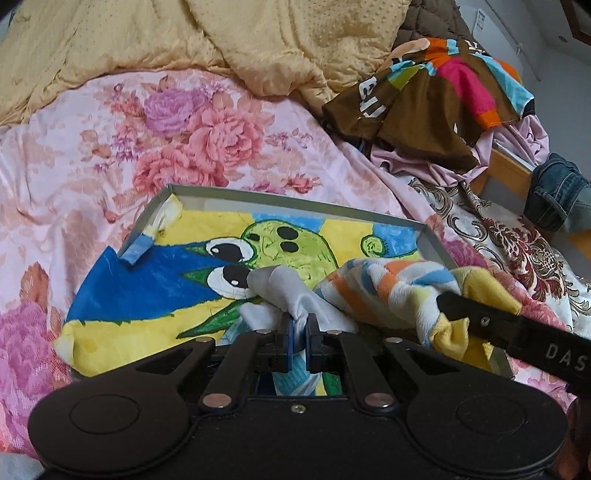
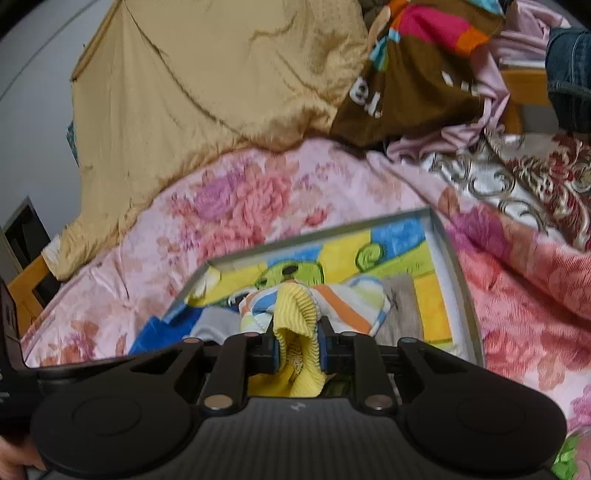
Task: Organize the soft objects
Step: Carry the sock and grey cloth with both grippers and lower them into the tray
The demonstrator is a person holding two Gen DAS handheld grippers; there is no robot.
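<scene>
Both grippers are down over the shallow grey box [image 1: 295, 197], a thin-walled rectangular tray sitting on the glossy pink floral bedspread [image 1: 110, 147].

The left gripper [image 1: 299, 332] has its blue pads squeezed nearly together on a bunched fold of smooth pale grey cloth [image 1: 280, 291]; the fabric puckers up out of the jaws in soft, rounded creases.

The right gripper [image 2: 297, 345] is clamped on the yellow ribbed cuff [image 2: 297, 314] of a fluffy striped garment [image 2: 347, 306]. The knit ribs fan out between the pads, and the cuff's mouth gapes toward the camera. From the left wrist camera that same garment [image 1: 388, 291] shows as a plush heap of orange, blue, white and yellow bands lying in the right part of the box, with one black finger [image 1: 465, 314] of the right gripper pressed into its yellow end.

Lining the box is a flat cartoon towel [image 1: 147, 291], blue and yellow with a green bug-eyed creature outlined in black; its left side spills over the wall onto the bedspread. A patch of blue tape [image 1: 138, 251] clings to the box's left wall near the far corner.

Behind, a tan quilt [image 1: 184, 33] with a dimpled, dotted surface lies in heavy folds. To the right sits a crumpled brown towel [image 1: 417, 110] with pink, orange and turquoise blocks, then a cream-and-maroon scrollwork fabric [image 1: 509, 236], and a bit of blue denim [image 1: 554, 192] at the edge.
</scene>
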